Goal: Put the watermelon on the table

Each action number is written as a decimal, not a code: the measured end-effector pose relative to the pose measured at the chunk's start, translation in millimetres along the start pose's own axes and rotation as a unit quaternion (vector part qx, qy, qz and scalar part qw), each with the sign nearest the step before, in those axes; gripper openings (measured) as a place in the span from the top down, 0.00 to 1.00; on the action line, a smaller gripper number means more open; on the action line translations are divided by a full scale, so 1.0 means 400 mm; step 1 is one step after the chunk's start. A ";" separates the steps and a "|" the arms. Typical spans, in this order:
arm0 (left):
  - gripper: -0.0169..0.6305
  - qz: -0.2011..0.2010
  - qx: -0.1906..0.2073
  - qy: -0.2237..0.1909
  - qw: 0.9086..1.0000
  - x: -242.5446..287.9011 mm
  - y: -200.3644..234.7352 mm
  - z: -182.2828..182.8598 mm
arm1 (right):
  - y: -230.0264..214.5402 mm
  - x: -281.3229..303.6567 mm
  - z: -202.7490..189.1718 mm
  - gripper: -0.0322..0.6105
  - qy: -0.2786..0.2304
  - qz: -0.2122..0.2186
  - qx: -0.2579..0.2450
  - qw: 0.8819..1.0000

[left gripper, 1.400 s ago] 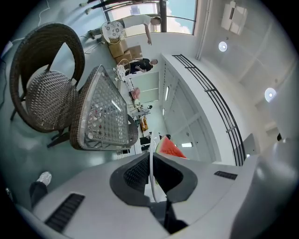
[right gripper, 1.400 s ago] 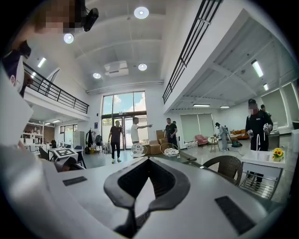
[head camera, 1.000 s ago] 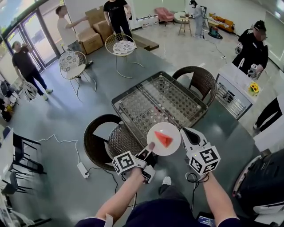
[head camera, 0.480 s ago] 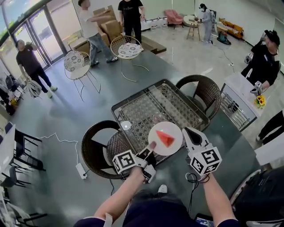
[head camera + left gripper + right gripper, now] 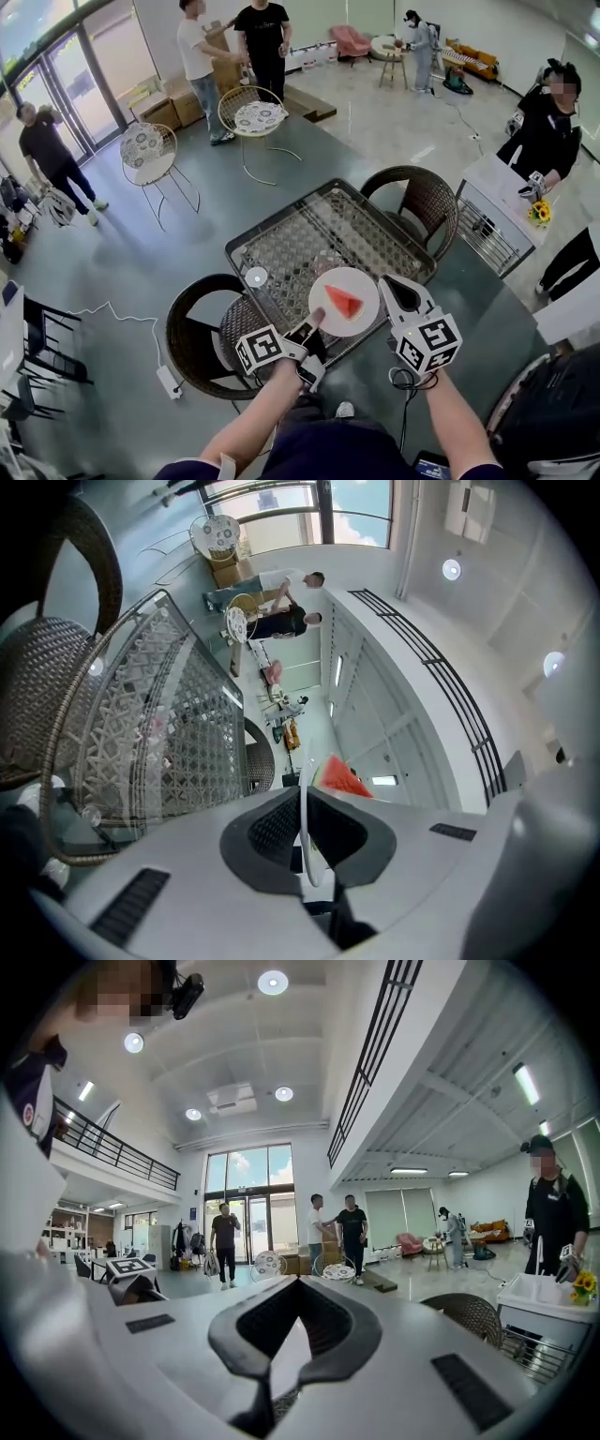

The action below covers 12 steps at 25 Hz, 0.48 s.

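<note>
A red watermelon wedge (image 5: 343,302) lies on a round white plate (image 5: 362,284), held level over the near edge of the glass-topped lattice table (image 5: 281,234). My left gripper (image 5: 317,320), rolled on its side, is shut on the plate's near-left rim. In the left gripper view the plate (image 5: 302,803) stands edge-on between the pads of that gripper (image 5: 305,819), with the wedge (image 5: 342,778) beyond. My right gripper (image 5: 385,281) sits beside the plate's right rim with its jaws together. Whether it touches the plate I cannot tell. In the right gripper view that gripper (image 5: 299,1286) holds nothing.
Wicker chairs stand at the table's near left (image 5: 202,328) and far right (image 5: 424,195). A small white disc (image 5: 255,277) lies on the glass. Two round wire tables (image 5: 255,114) and several people stand farther off. A white counter with flowers (image 5: 536,208) is at the right.
Both grippers have carried the plate forward, so it now hangs farther in over the table's near edge. People in the background have shifted.
</note>
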<state>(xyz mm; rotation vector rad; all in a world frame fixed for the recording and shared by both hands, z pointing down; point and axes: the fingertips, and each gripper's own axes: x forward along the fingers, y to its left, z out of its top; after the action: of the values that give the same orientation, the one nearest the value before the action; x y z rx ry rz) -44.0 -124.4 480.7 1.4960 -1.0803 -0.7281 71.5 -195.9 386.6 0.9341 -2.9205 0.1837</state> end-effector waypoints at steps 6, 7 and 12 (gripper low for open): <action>0.95 -0.006 0.004 0.024 1.000 0.032 0.004 0.046 | -0.006 0.029 0.013 0.95 -0.001 -0.022 -0.003 1.000; 0.95 -0.007 0.005 0.027 1.000 0.036 0.004 0.052 | -0.006 0.032 0.015 0.95 -0.001 -0.025 -0.003 1.000; 0.95 -0.012 0.009 0.040 0.999 0.056 0.001 0.077 | -0.013 0.048 0.019 0.95 -0.004 -0.038 -0.001 0.999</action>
<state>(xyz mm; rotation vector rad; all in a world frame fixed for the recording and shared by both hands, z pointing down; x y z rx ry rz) -62.4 -157.6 477.1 1.5437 -1.0127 -0.6702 58.6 -211.9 381.5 1.0450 -2.8866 0.1716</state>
